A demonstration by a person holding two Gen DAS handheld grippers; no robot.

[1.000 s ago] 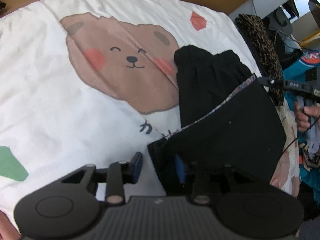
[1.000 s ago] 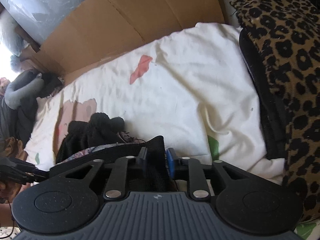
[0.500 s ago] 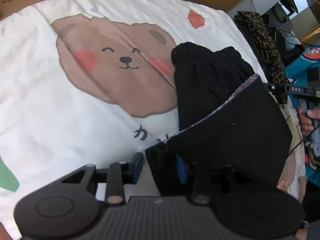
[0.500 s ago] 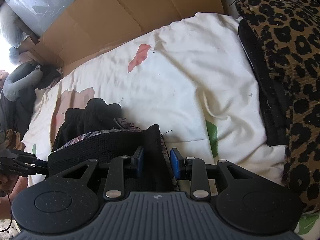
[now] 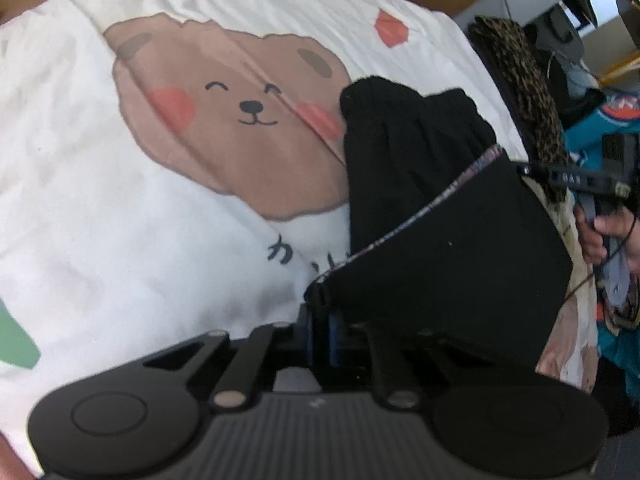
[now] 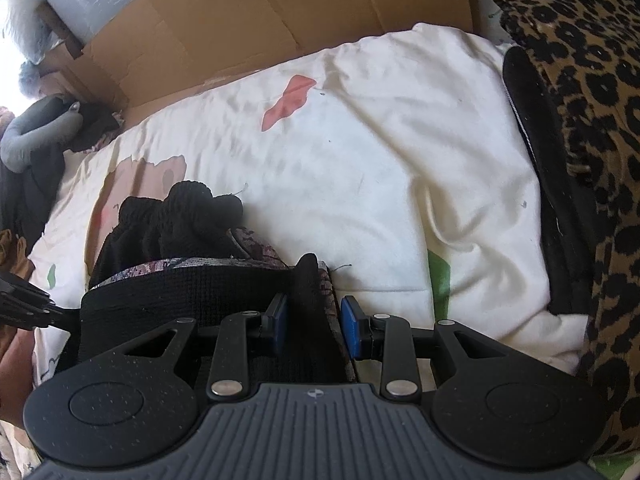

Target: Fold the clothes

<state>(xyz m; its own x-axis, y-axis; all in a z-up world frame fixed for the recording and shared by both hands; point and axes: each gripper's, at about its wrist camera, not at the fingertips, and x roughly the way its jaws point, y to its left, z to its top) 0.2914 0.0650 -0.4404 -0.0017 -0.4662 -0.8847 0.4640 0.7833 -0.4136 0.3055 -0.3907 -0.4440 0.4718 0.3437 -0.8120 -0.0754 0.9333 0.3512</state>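
Black garment (image 5: 452,256), patterned lining edge, folded; left gripper (image 5: 318,332) closing on corner; right gripper (image 6: 312,324) parted around fold.

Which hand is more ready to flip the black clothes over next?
Left. The left gripper has its jaws closing onto a corner of the black garment. The right gripper has the other corner between its jaws, but with a visible gap on one side.
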